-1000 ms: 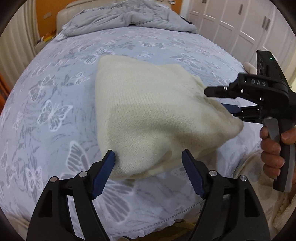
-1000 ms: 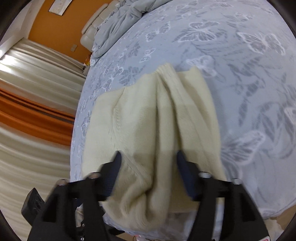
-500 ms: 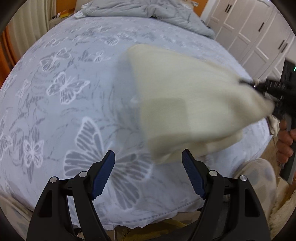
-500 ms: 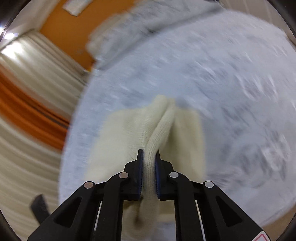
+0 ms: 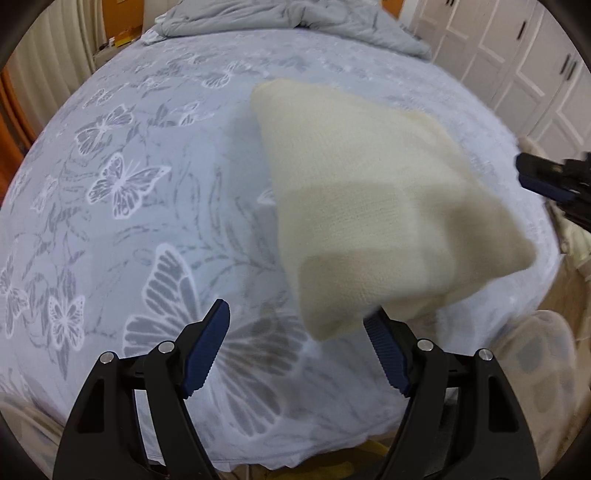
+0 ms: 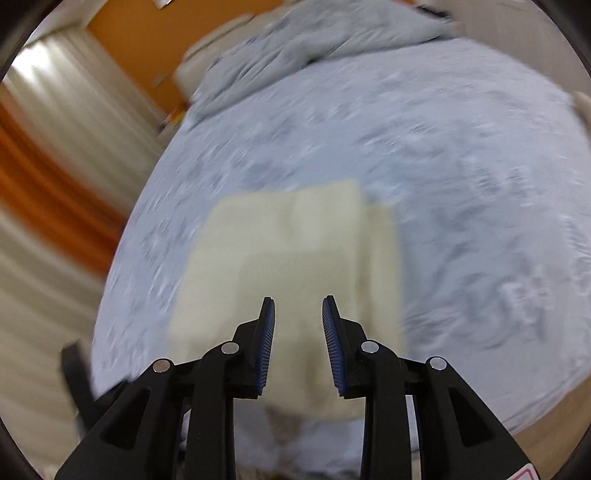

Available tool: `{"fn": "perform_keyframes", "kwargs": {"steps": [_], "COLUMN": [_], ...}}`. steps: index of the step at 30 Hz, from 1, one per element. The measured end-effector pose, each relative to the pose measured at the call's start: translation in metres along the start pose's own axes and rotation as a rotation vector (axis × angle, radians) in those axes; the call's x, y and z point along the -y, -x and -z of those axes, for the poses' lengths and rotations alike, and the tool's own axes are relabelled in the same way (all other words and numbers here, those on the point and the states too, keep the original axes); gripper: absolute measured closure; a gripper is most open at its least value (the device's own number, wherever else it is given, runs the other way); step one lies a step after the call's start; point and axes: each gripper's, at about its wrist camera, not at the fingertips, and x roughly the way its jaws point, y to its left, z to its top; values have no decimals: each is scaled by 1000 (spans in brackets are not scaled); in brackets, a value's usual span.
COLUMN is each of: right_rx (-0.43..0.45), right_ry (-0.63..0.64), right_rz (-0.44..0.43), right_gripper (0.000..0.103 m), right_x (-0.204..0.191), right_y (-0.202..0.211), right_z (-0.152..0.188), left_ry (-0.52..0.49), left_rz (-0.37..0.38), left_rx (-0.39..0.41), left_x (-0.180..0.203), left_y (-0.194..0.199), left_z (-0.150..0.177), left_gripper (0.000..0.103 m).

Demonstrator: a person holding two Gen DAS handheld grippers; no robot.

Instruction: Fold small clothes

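Jaws first: the left gripper (image 5: 295,334) stands wide apart, blue pads (image 5: 207,350) spread over the bedspread (image 5: 140,206), nothing pinched between them. Look close and the near corner of the cream knit (image 5: 369,206) dips toward its right finger, hiding that fingertip, but neither pad presses on the cloth.

Over to the right gripper (image 6: 298,321): its jaws are opening as we watch, a clear gap between the ribbed blue pads (image 6: 266,347), and no fabric caught in that gap. From the left wrist camera you can spot it at the far right edge (image 5: 546,181), off the knit's right side and apart from it.

And the knit itself? It lies on the bed, folded, toward the right of the butterfly-print bedspread in the left view, one edge doubled over so a second layer shows along its lower part. In the right wrist view it sits just beyond the pads (image 6: 288,251), squarish, with a narrower layer peeking out on its right side. That view is badly blurred, so the finer folds can't be read.

Behind it all, a rumpled grey duvet (image 5: 295,18) is heaped at the far end of the bed, white cupboard doors (image 5: 517,55) at the far right, and curtains (image 6: 48,206) down the left in the right wrist view.
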Motion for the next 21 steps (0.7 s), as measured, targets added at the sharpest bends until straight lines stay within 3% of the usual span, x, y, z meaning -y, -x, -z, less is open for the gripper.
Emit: {"fn": "perform_keyframes", "kwargs": {"steps": [2, 3, 4, 8, 10, 14, 16, 18, 21], "right_rx": [-73, -127, -138, -122, -82, -17, -7, -24, -57], "right_ry": [33, 31, 19, -79, -75, -72, -26, 52, 135], "right_rz": [64, 124, 137, 88, 81, 18, -47, -102, -117], "right_gripper": [77, 87, 91, 92, 79, 76, 76, 77, 77], "right_x": [-5, 2, 11, 28, 20, 5, -18, -51, -87], "right_y": [-29, -49, -57, -49, -31, -6, -1, -9, -35], "right_z": [8, 14, 19, 17, 14, 13, 13, 7, 7], "left_ry": [24, 29, 29, 26, 22, 22, 9, 1, 26], "left_rz": [-14, -17, -21, -29, -31, 27, 23, 6, -7], "left_rx": [-14, -18, -25, -35, -27, 12, 52, 71, 52], "left_x": [-4, -6, -8, -10, -8, -4, -3, -5, -17], "left_y": [-7, -9, -12, -13, -2, 33, 52, 63, 66], "left_z": [-1, -1, -1, 0, 1, 4, 8, 11, 17], "left_gripper": [30, 29, 29, 29, 31, 30, 23, 22, 22]}}
